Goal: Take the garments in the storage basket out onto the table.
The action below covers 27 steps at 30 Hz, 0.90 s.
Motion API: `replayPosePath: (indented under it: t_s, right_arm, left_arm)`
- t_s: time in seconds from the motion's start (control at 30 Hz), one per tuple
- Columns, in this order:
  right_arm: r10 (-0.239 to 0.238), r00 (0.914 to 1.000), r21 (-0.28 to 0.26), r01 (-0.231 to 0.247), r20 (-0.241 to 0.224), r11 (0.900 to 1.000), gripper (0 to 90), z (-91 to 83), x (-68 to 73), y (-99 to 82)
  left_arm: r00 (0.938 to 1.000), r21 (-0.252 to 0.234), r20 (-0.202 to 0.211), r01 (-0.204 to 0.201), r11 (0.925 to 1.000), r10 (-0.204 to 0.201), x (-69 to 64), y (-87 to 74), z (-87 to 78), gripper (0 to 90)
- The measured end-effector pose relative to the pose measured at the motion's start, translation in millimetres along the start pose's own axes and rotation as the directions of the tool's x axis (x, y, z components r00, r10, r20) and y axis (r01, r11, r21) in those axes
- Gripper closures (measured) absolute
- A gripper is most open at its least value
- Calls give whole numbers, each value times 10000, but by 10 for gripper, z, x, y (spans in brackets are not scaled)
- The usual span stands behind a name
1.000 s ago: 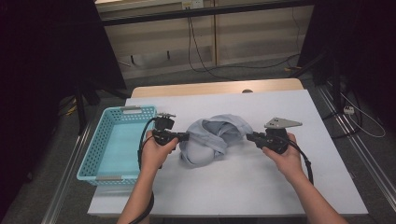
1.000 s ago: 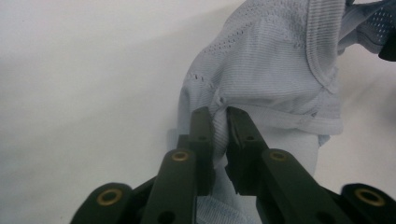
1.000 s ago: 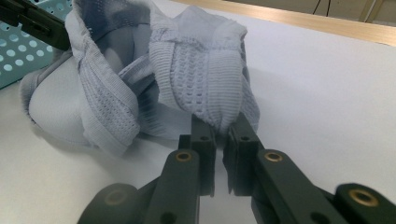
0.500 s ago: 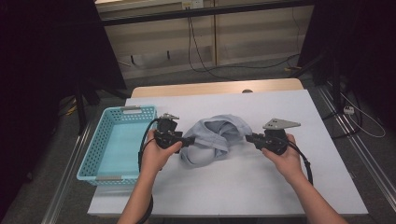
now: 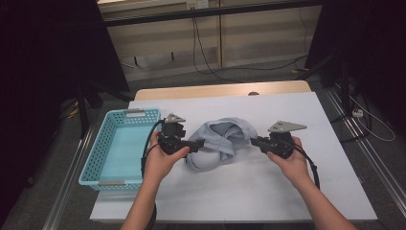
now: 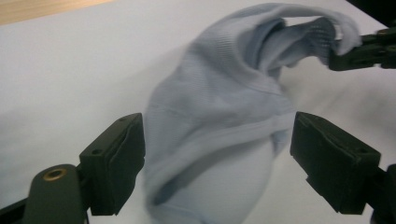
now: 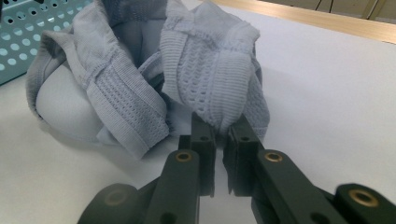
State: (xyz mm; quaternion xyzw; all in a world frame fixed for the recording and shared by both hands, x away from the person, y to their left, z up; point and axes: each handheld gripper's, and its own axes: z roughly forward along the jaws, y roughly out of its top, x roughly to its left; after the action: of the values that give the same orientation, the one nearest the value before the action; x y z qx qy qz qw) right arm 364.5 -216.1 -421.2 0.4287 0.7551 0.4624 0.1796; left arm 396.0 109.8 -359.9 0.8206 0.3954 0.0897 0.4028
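A white table (image 5: 297, 191) carries a crumpled pale-blue garment (image 5: 218, 143) near its middle, beside a teal basket (image 5: 103, 158) at the left edge. The left gripper (image 6: 217, 154) has just been opening; its fingers stand released around the cloth. The right gripper (image 7: 222, 135) pinches a fold, so one-sided pulling may drag or bunch the cloth.

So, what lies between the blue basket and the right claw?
In the high view, the left claw and the grey garment lie between the blue basket and the right claw.
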Motion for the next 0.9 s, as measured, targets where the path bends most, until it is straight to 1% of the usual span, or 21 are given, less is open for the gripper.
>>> replayPosePath:
  t_s: [0.07,0.1,0.17,0.2,0.23,0.27,0.33,0.37,0.4,0.47,0.53,0.57,0.6,0.67,0.7,0.73,0.8,0.83,0.87,0.9]
  right_arm:
    - [12,10000,-3,-12,-34,10000,838,8,10,7]
    - [-14,10000,-32,14,-44,10000,838,14,12,10]
    - [18,10000,4,-18,-52,10000,838,21,20,16]
    - [13,10000,8,-13,-62,10000,838,22,20,18]
    - [-8,10000,-3,8,-66,10000,838,23,21,18]
    - [3,10000,3,-3,-71,10000,838,22,21,19]
    - [28,9999,5,-28,-109,10000,838,22,19,17]
    - [58,9999,5,-58,-143,10000,838,23,19,14]
    - [67,9999,7,-67,-156,10000,837,25,20,13]
    - [67,9998,-17,-67,-184,10000,837,31,19,13]
    - [65,9998,-43,-66,-196,10000,837,39,19,15]
    - [51,9998,-45,-51,-188,10000,837,42,19,15]
    - [33,9998,-33,-34,-184,10000,837,46,17,13]
    - [25,9998,-24,-25,-173,10000,837,51,11,11]
    - [47,9998,-22,-48,-167,10000,837,53,6,10]
    - [53,9998,-27,-54,-172,10000,837,54,1,9]
    - [67,9998,-39,-68,-180,10000,837,56,-10,10]
    - [72,9998,-38,-73,-172,10000,837,58,-14,10]
    - [80,9998,-34,-80,-173,10000,837,61,-17,9]
    - [105,9998,-31,-105,-181,9999,837,63,-19,8]
  left_arm:
    - [9998,41,125,-157,9999,156,-79,8,15,216]
    - [9997,-47,74,-243,9997,243,-122,10,37,236]
    - [9982,79,251,-552,9984,549,-179,15,84,264]
    - [9982,49,329,-499,9987,497,-210,9,125,288]
    - [9978,105,348,-563,9984,559,-229,3,171,294]
    - [9970,237,299,-728,9971,720,-240,-3,217,302]
    - [9974,197,200,-692,9974,688,-271,-31,338,303]
    - [9979,265,129,-645,9976,642,-269,-43,394,285]
    - [9988,303,100,-473,9984,470,-268,-54,458,263]
    - [9990,396,-127,-412,9984,417,-263,-72,582,235]
    - [9989,566,-245,-397,9976,412,-258,-93,699,217]
    - [9987,608,-345,-355,9975,376,-258,-104,749,215]
    - [9978,636,-471,-428,9971,459,-253,-110,789,212]
    - [9980,610,-579,-216,9979,251,-250,-119,848,219]
    - [9969,705,-719,-277,9971,328,-244,-116,859,253]
    - [9965,745,-794,-212,9970,271,-242,-110,866,293]
    - [9969,803,-783,-25,9968,88,-250,-93,881,342]
    - [9965,870,-821,-80,9962,152,-261,-84,889,380]
    - [9959,1010,-819,-300,9944,384,-263,-77,894,403]
    - [9963,1057,-733,-371,9937,450,-266,-75,897,435]
